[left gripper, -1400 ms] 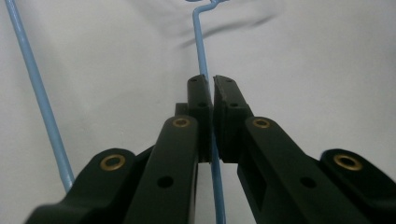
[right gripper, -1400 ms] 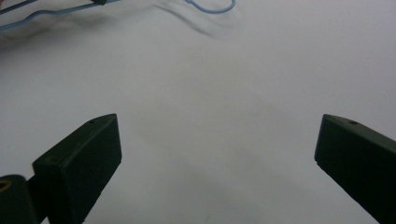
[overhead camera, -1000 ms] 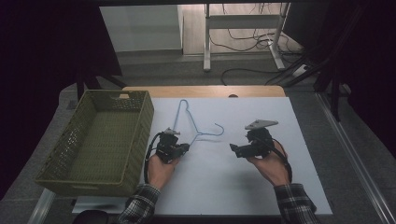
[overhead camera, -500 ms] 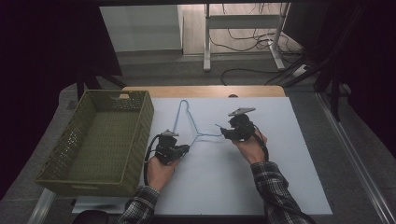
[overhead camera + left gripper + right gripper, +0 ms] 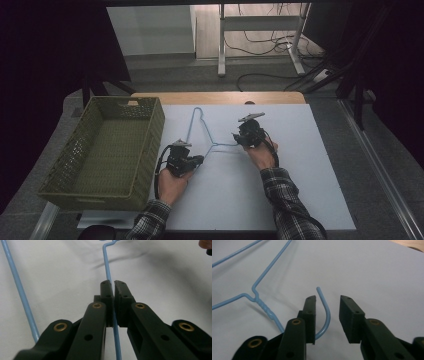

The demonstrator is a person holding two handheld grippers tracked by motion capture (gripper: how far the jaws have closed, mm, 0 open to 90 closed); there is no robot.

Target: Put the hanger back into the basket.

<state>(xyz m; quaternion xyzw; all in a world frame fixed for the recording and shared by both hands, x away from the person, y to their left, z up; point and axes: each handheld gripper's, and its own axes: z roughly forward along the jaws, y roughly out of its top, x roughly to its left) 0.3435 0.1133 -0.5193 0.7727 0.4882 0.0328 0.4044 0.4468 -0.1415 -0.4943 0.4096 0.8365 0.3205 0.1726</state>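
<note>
The light-blue wire hanger (image 5: 202, 135) lies flat on the white surface (image 5: 300, 170), between the two claws.

Left claw (image 5: 199, 160): clenched on one straight wire of the hanger. In the left gripper view the wire (image 5: 108, 272) passes between the two black pads, which press on it from both sides, and runs on ahead of the claw tips toward the twisted neck. A second wire (image 5: 20, 292) of the hanger lies apart to the left of this claw.

Right claw (image 5: 238, 138): not yet gripping. Its jaws have just been closing, and the curved hook (image 5: 325, 308) of the hanger sits in the gap between them. The hook runs close beside the left-hand pad in the right gripper view; a clear space remains to the other pad. The twisted neck (image 5: 265, 306) lies just left of this claw.

An olive woven basket (image 5: 95, 185) stands on the surface to the left of the left claw, well apart from the hanger.
</note>
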